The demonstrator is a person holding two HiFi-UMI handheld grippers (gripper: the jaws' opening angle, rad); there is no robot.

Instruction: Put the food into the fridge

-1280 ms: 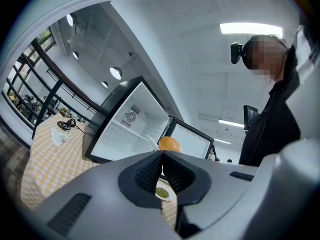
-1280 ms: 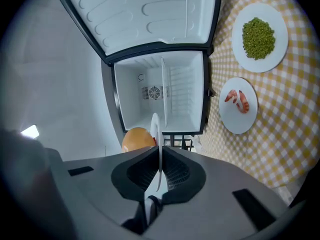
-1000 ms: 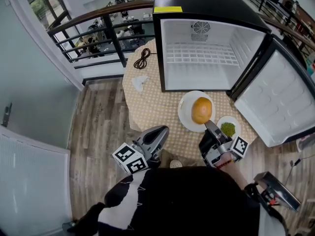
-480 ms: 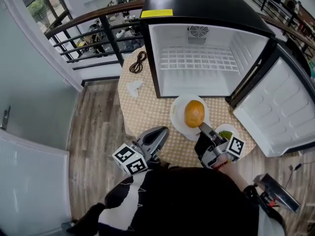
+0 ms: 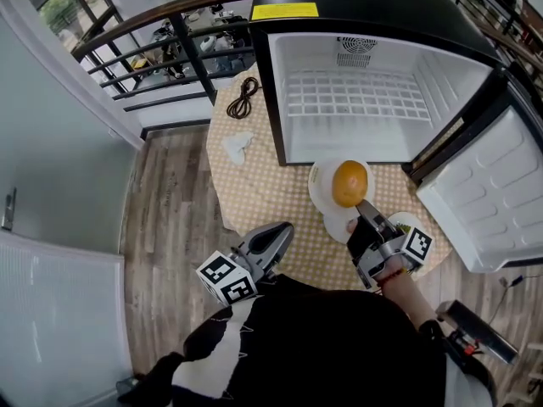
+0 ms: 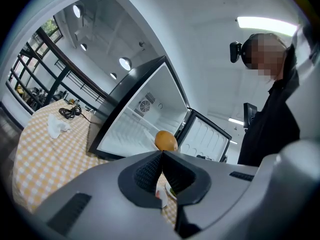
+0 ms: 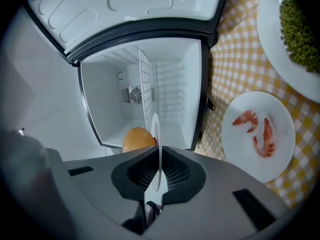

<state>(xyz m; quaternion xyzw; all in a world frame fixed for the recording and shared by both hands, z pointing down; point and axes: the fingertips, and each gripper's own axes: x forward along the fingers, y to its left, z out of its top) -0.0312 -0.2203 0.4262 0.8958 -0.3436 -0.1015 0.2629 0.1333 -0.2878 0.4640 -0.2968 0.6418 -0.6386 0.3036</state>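
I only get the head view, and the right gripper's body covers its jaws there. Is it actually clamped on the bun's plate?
Observer: Yes; the right gripper view shows the right gripper shut on the thin rim of the white plate.
Operator: What's on the small plate by it?
Observer: Two shrimp, lying flat on it.
Operator: And the left gripper?
Observer: Jaws together, nothing between them.

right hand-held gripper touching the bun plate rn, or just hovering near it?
Touching. The right gripper view shows the right hand-held gripper with its jaws closed on the rim of the plate, seen edge-on between them, with the bun beyond.
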